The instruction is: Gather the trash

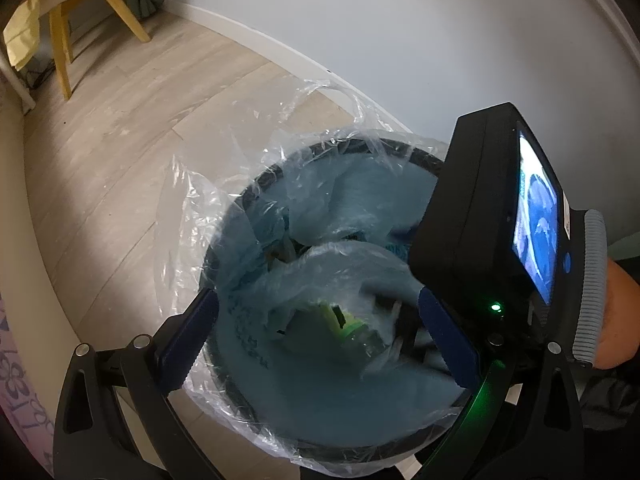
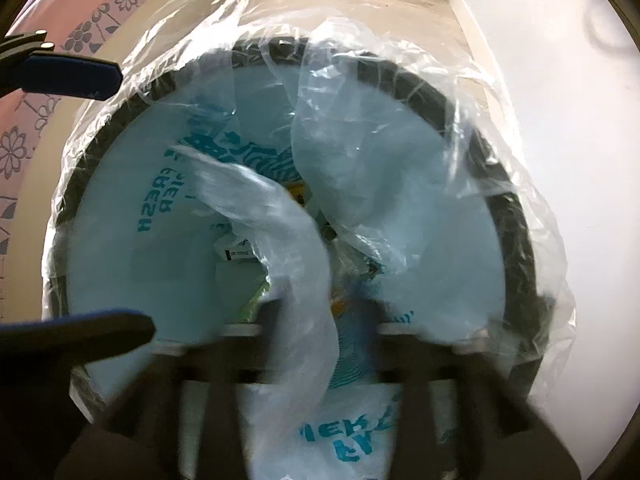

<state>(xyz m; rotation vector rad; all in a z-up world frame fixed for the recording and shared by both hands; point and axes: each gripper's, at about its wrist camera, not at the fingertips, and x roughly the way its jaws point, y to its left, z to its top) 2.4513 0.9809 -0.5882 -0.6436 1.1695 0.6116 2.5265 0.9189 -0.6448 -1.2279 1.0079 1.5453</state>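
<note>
Trash sits low inside a round dark bin (image 2: 516, 216) on the wood floor (image 1: 120, 128) beside a white wall (image 1: 400, 40), wrapped in a pale blue printed bag (image 2: 132, 248) under a clear liner (image 2: 532, 208) draped over the rim; a green-capped item (image 1: 340, 320) shows through the folds. Above the bin, the left gripper (image 1: 316, 332) points down with its blue-padded jaws spread wide, nothing between them. The right gripper (image 2: 324, 312), blurred, has its jaws parted, a fold of plastic lying loose between them.
</note>
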